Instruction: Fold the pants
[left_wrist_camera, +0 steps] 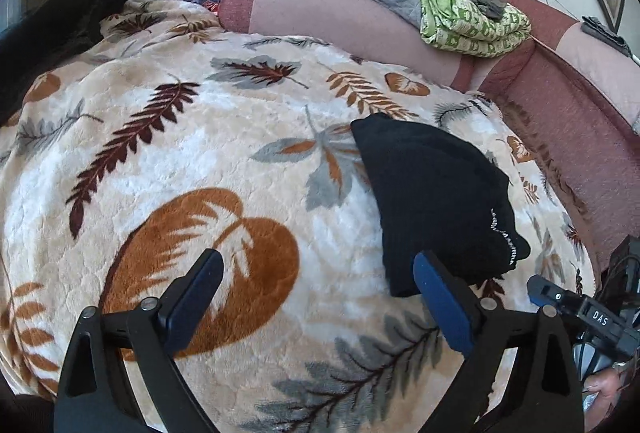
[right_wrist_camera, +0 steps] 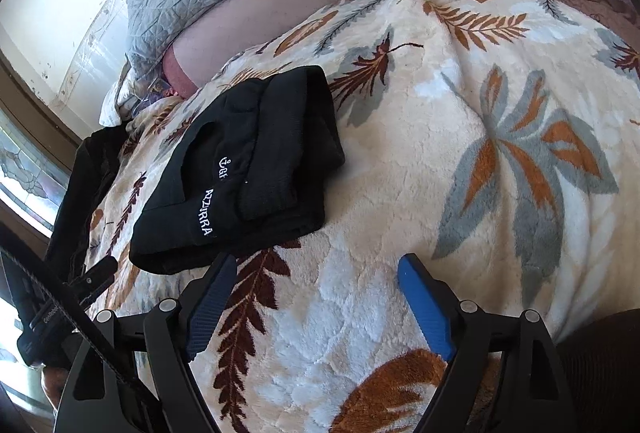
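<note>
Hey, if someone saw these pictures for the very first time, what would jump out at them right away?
First the black folded pants, a compact bundle with white embroidered lettering, lying on the cream leaf-patterned blanket that fills most of both views. Next the blue-padded fingers of the left hand-held gripper and of the right hand-held gripper, both open with only blanket between them. Behind, a green patterned cloth sits heaped on the pink sofa back.

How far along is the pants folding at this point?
Looks done: the black pants lie as a compact folded bundle on the leaf-print blanket. In hand: nothing; left tongs and right tongs are open and empty. Left: seemingly nothing more.
</note>
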A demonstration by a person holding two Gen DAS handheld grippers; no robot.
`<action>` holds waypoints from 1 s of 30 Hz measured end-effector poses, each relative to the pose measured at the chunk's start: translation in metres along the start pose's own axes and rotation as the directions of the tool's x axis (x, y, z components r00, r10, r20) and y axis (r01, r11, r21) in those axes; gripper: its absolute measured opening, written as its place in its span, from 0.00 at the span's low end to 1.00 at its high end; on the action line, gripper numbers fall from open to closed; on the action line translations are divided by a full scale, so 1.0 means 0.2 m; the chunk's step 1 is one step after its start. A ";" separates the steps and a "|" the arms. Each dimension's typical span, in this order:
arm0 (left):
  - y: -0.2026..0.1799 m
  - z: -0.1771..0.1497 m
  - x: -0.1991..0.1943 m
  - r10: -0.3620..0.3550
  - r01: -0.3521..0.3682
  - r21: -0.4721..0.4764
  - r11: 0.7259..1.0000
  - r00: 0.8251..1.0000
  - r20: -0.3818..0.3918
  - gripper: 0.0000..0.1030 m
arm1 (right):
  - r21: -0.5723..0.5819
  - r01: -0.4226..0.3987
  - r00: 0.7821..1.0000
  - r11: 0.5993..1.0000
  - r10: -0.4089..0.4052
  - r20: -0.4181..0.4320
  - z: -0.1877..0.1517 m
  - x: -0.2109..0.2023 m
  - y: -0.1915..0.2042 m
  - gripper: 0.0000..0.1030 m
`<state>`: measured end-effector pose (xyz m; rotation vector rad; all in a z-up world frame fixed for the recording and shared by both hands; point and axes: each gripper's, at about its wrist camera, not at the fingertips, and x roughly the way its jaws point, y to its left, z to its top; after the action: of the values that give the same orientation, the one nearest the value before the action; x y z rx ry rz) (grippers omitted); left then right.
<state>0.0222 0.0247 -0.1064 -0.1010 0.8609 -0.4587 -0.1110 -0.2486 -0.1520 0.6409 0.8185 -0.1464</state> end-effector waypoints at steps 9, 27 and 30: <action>-0.12 0.19 0.07 -0.071 0.073 0.022 0.997 0.993 -0.092 0.93 | 0.100 -0.094 0.995 0.991 0.098 -0.033 0.14 -0.07 -0.07 0.85; -0.21 0.42 0.79 -0.275 0.252 -0.112 0.961 0.912 -0.305 0.94 | 0.231 -0.206 0.962 0.951 0.240 -0.130 0.53 0.47 -0.09 0.83; -0.26 0.44 0.77 -0.328 0.303 -0.127 0.945 0.895 -0.302 0.50 | 0.215 -0.241 0.953 0.946 0.273 -0.129 0.53 0.52 -0.03 0.66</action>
<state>0.1572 -0.0955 -0.1433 -0.2454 1.1905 -0.7619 0.0250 -0.3033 -0.1753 0.9504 0.8703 0.0641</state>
